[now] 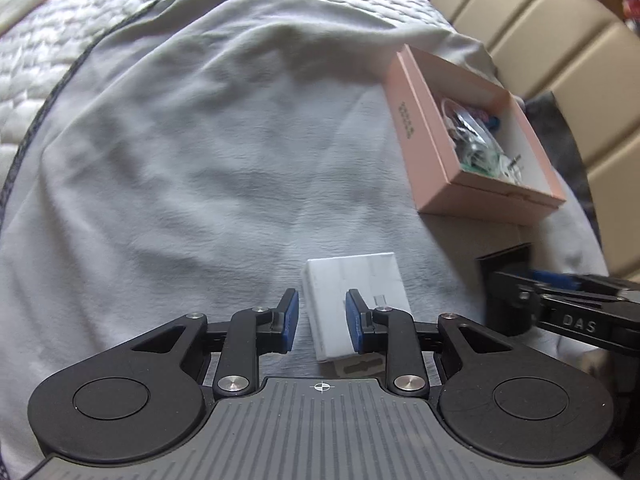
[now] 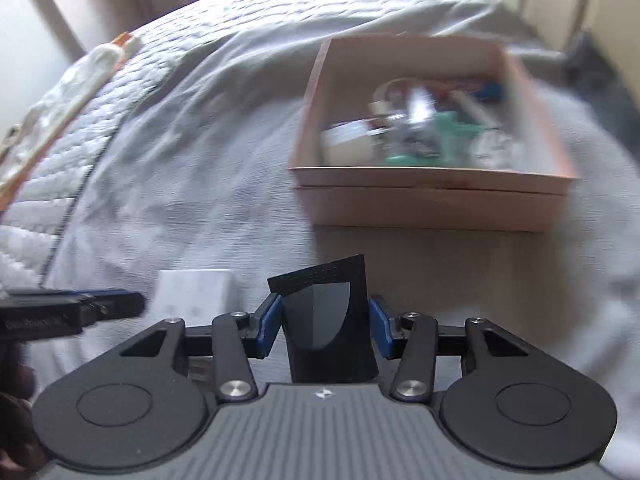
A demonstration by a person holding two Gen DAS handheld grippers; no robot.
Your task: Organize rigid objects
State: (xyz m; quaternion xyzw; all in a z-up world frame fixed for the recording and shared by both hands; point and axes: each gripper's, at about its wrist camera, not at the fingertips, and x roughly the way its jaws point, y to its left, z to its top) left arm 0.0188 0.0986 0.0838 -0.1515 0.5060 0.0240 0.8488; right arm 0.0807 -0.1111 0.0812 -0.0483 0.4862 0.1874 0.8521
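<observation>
The right hand-held gripper is clenched on a small black box, its blue pads pressing both sides; the box stands upright between them, lifted off the bed, nearer than the pink box. The left hand-held gripper is released, its fingers parted around a white box that lies flat on the grey blanket, also nearer than the pink box and to its left. The pads do not appear to touch it. Farther off, the open pink box rests on the blanket, holding a blurred jumble of small items. Beyond the pink box runs a beige padded headboard.
</observation>
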